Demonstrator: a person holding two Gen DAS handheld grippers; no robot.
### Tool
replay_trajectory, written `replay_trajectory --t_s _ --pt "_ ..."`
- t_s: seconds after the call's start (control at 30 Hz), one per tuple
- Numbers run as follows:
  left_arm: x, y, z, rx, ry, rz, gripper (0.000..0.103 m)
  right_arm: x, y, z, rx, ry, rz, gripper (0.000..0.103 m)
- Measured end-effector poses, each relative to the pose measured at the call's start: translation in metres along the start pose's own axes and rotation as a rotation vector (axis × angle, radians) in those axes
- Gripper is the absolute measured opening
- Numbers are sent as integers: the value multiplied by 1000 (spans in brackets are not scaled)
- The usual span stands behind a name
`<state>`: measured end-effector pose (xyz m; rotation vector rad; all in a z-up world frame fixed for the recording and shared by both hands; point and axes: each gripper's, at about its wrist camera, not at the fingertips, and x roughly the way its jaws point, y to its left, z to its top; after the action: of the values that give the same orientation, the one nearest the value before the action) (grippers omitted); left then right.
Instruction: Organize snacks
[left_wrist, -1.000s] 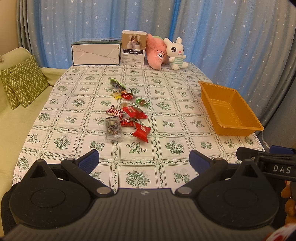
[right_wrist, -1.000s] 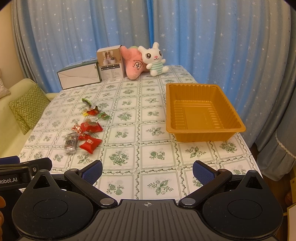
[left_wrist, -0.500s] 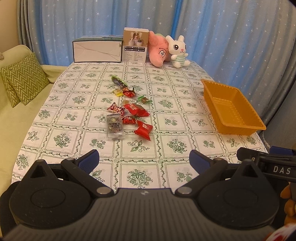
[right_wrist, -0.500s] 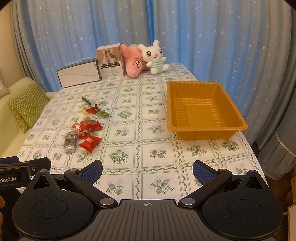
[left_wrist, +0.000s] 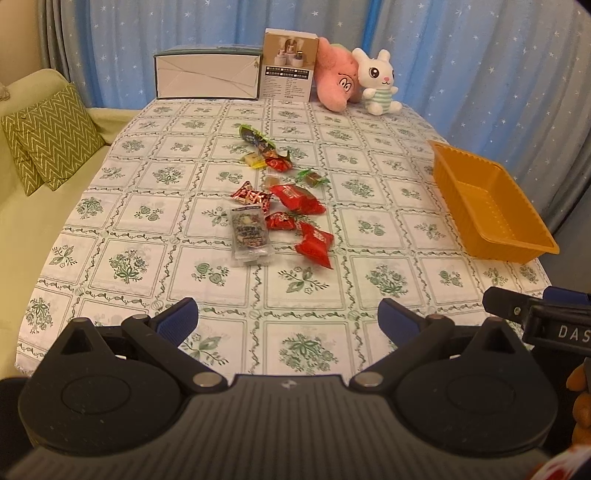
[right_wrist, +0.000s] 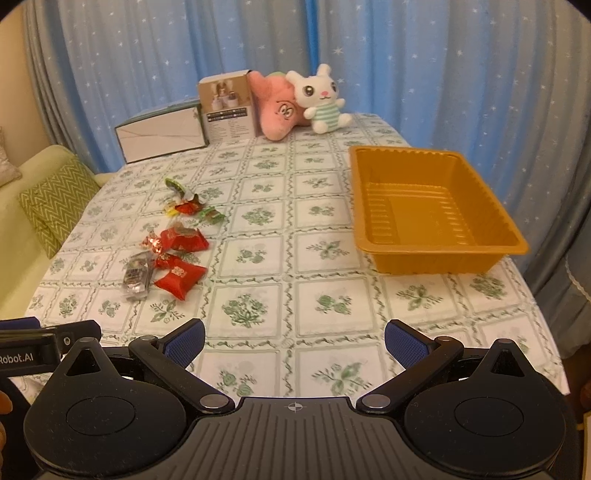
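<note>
Several wrapped snacks lie in a loose cluster mid-table: red packets (left_wrist: 314, 242) (right_wrist: 180, 275), a clear packet (left_wrist: 250, 236) (right_wrist: 136, 275), and green-wrapped sweets (left_wrist: 255, 137). An empty orange tray (left_wrist: 491, 236) (right_wrist: 443, 260) sits at the table's right side. My left gripper (left_wrist: 288, 319) is open and empty above the near table edge, short of the snacks. My right gripper (right_wrist: 294, 338) is open and empty, near the front edge, left of the tray's near corner.
A white box (left_wrist: 207, 77), a small carton (left_wrist: 290, 72), a pink plush (left_wrist: 338, 86) and a white bunny plush (left_wrist: 378, 85) line the far edge. A green sofa with a zigzag cushion (left_wrist: 48, 140) stands on the left. Blue curtains hang behind.
Both grippers have tilted and shifted slightly; the table scene sits a little lower and nearer in both views. Nothing on the table has moved.
</note>
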<state>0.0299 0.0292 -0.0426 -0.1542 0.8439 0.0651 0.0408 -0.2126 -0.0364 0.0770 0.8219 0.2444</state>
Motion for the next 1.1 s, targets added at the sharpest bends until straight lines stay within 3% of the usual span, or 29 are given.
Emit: replay_trajectory --t_s 0.37,0.43,0.57,0.9,1.1 --pt "49 53 28 -12 25 59 103 63 32 13 -12 -8 111 100" --pt "60 60 32 -9 29 69 103 78 40 17 -8 4 134 84" --pt "81 71 42 -10 37 79 99 105 54 24 33 20 165 80" --pt "112 91 52 -41 41 79 94 169 84 36 61 94 208 58" --pt "117 91 50 -38 38 67 92 181 95 33 14 100 198 33"
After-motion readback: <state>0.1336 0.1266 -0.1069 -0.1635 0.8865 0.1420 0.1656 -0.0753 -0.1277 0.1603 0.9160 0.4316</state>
